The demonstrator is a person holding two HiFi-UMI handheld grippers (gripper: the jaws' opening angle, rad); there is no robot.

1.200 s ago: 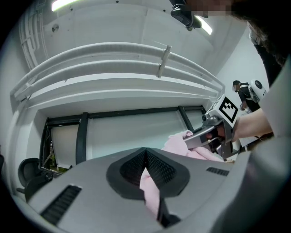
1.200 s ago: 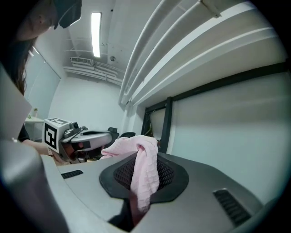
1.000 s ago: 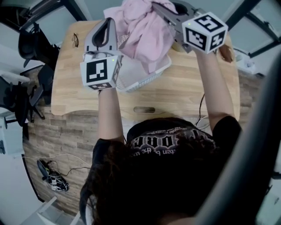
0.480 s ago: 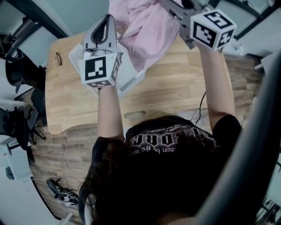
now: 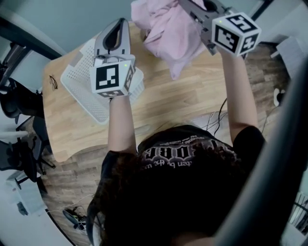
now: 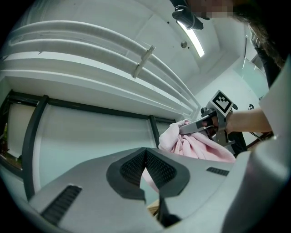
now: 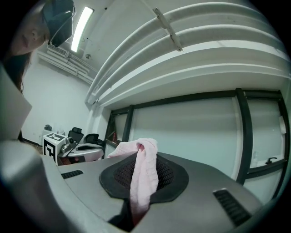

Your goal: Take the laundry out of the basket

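Note:
A pink garment (image 5: 168, 33) hangs bunched in the air over the wooden table (image 5: 187, 96), to the right of the white mesh laundry basket (image 5: 84, 89). My right gripper (image 5: 186, 6) is shut on a fold of it; in the right gripper view the pink cloth (image 7: 143, 175) is pinched between the pads of the right gripper (image 7: 143, 152). My left gripper (image 5: 117, 25) is raised above the basket, shut and empty. In the left gripper view the left gripper (image 6: 145, 154) has its tips together, and the garment (image 6: 200, 148) shows beyond them. The basket's inside looks bare where visible.
A pair of glasses (image 5: 52, 82) lies on the table's left corner. Black office chairs (image 5: 17, 103) stand left of the table. A white box (image 5: 291, 48) sits on the floor at the right. Cables lie on the floor at the lower left (image 5: 77, 218).
The right gripper has carried the pink garment up and to the right, off the basket. The basket now shows uncovered at the left. The left gripper stays raised and shut.

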